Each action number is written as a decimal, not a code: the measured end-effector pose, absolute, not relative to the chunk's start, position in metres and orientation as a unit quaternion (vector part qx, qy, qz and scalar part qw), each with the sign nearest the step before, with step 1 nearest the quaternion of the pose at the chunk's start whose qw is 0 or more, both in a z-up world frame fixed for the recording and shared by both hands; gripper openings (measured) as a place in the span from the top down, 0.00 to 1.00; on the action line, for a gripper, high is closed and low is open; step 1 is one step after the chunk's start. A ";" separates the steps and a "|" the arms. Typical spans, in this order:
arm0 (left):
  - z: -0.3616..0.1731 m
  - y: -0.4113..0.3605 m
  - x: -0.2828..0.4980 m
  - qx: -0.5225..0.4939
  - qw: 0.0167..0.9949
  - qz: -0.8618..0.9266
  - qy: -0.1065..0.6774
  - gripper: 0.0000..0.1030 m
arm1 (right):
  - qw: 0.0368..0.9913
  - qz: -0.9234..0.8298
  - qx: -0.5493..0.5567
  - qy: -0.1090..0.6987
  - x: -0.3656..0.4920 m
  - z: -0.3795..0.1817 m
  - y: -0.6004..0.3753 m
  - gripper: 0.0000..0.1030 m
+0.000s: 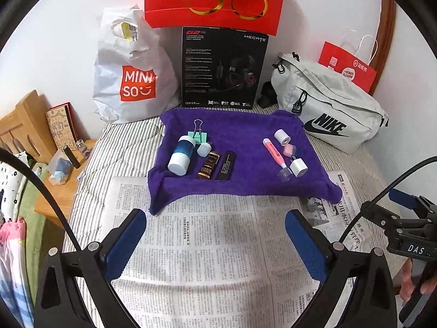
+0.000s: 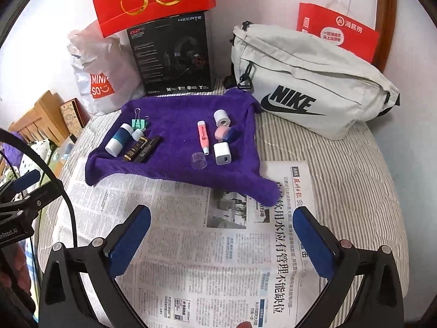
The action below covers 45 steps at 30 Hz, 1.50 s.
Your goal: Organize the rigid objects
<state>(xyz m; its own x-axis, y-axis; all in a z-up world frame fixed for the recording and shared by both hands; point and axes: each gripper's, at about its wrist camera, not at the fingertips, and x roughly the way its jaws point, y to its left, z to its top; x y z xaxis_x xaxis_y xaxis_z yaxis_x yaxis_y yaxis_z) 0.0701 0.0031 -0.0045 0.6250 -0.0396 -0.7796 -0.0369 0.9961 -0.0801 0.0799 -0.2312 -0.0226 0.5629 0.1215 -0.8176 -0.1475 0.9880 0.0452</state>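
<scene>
Newspaper [image 1: 207, 246] nearest, purple towel [image 1: 240, 183] beyond — blue-white bottle [image 1: 181, 154], pink highlighter [image 1: 273, 153] on it

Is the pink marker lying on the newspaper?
No, the pink marker lies on the purple towel, while the newspaper sits in front of it with no small things on it.

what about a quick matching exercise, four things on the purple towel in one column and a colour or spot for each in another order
Things:
1. binder clip
2. highlighter
3. white charger cube
4. blue-and-white bottle

Descriptions:
A. pink, right half of the purple towel
B. leftmost item, lying tilted
C. mint green, far left, behind the bottle
D. near right, beside a clear cap

Pairs: 1-C, 2-A, 3-D, 4-B
</scene>
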 end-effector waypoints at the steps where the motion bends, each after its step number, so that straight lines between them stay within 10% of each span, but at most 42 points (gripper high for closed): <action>1: -0.004 0.003 0.069 -0.043 0.901 0.000 0.433 0.00 | 0.884 0.075 -0.014 0.461 0.079 -0.022 -0.231 0.00; 45: 0.008 0.003 0.053 -0.022 0.903 0.005 0.430 0.00 | 0.887 0.067 -0.016 0.458 0.065 -0.010 -0.233 0.00</action>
<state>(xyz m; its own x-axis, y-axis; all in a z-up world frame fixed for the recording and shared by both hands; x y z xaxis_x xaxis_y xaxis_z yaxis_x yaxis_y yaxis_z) 0.0534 0.0027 0.0080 0.6306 -0.0109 -0.7760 -0.0276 0.9990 -0.0365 0.0645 -0.2326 -0.0098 0.5725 0.1036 -0.8133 -0.1330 0.9906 0.0325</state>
